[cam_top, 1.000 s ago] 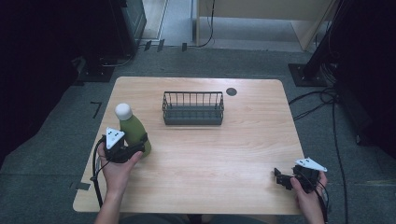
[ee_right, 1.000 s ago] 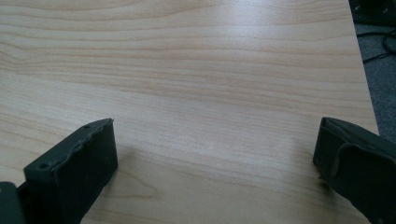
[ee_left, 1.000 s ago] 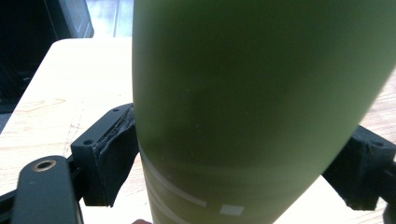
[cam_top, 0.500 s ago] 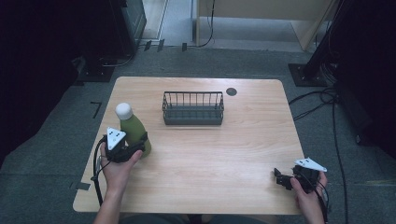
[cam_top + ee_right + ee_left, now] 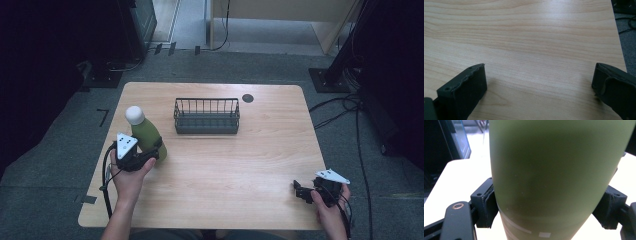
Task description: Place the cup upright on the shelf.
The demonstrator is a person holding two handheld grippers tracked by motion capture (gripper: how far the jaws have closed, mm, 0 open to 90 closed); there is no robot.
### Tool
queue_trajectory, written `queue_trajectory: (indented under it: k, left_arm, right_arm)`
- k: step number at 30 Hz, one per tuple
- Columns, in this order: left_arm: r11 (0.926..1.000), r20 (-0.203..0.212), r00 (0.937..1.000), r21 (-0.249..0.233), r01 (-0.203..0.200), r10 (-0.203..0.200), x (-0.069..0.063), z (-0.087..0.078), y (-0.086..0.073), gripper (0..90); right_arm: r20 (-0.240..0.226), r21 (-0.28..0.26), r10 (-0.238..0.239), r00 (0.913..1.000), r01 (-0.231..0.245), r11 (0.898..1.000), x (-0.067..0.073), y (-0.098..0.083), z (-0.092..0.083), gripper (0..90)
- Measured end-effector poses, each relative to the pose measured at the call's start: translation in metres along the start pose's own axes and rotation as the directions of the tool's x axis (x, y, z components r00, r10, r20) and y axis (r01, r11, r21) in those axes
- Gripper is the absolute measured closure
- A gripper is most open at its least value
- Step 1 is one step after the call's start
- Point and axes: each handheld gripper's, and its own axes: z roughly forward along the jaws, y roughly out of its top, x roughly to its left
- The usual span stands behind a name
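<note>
A pale wooden tabletop (image 5: 240, 155) stands on grey carpet (image 5: 55, 165); cables (image 5: 345, 107) trail right, dark furniture (image 5: 135, 20) behind.

A light wooden table (image 5: 220, 165) carries two things — a green bottle (image 5: 148, 137) stands near its left edge. A dark wire basket (image 5: 206, 116) sits toward the back.

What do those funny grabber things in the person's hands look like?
Each tool is black, with two chunky black jaws that have ridged pads. The left tool and the right tool each carry a pale three-cornered plate on top. A black cable trails from the left one. The forearms are bare, no sleeves.
</note>
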Motion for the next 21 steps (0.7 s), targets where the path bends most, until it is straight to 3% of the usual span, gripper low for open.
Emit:
queue_trajectory:
  k: [12,21]
  left_arm:
    - [0.9971,0.041,0.9991,-0.075,-0.012,0.015,-0.016,0.002,0.031,21.3]
    - [0.9949,0.059,0.9982,-0.100,-0.008,0.014,-0.023,0.009,0.047,21.3]
  right_arm:
    - [-0.003,-0.001,0.005,1.0000,-0.005,1.000,0.000,0.000,0.000,0.0]
    - [-0.004,-0.002,0.005,1.0000,-0.005,1.000,0.000,0.000,0.000,0.0]
